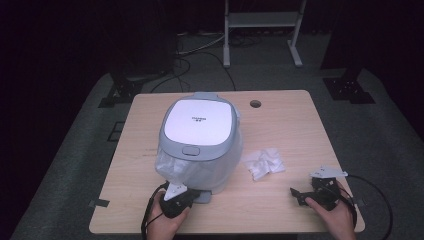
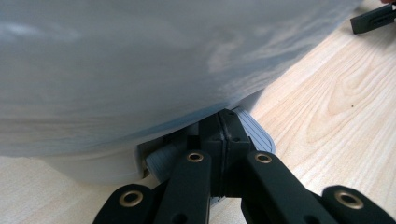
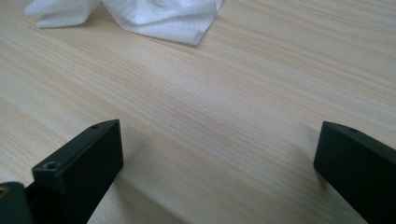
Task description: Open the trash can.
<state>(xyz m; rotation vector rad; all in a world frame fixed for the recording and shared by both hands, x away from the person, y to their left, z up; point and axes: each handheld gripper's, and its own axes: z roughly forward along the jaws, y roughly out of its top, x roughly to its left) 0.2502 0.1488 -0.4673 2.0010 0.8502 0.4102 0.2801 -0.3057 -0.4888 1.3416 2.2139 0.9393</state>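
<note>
Pale wood, the table carried a grey-and-white cooker standing just left of its middle, lid down, its lower body wrapped in a cloudy plastic film. The left gripper was pressed against the cooker's near base, jaws clenched together; in the left gripper view they met on a dark fitting under the body, beside a ribbed grey tab, though whether they truly pinched it could not be told. The cooker's bulging wall loomed over the jaws there and blocked everything beyond.

A crumpled white tissue lay to the cooker's right, near it but apart. The right gripper rested low at the near right corner of the table, well apart from the cooker, its jaws spread wide with bare wood between them; the tissue lay ahead of it. Both grippers trailed black cables off the near edge.

A round cable hole pierced the far edge. Open wood ran along the right side and the far right corner; the left gripper sat close to the near edge. A white frame stood on the floor beyond.
</note>
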